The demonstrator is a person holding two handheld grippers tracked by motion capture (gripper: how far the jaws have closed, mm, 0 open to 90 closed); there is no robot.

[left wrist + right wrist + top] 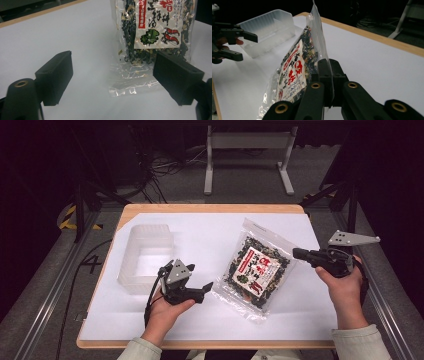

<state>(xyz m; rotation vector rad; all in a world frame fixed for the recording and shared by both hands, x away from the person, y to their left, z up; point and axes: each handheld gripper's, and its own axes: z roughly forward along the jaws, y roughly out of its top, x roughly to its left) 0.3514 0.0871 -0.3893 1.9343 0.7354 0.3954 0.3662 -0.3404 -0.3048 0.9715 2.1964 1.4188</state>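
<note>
Off to the outer side of my left gripper [206, 286] stands the clear plastic bin [145, 257] on the white table sheet [200, 240], well apart from my jaws. My left jaws stand spread wide and hold nothing; the near corner of the seaweed snack bag [152, 30] lies just ahead of them, closer to the jaw that shows at the right of the left gripper view, not touching either. The bag sits between my two grippers. My right gripper [329, 75] has its jaws clenched on the bag's edge, which it lifts off the sheet, the clear film pinched between them.
</note>
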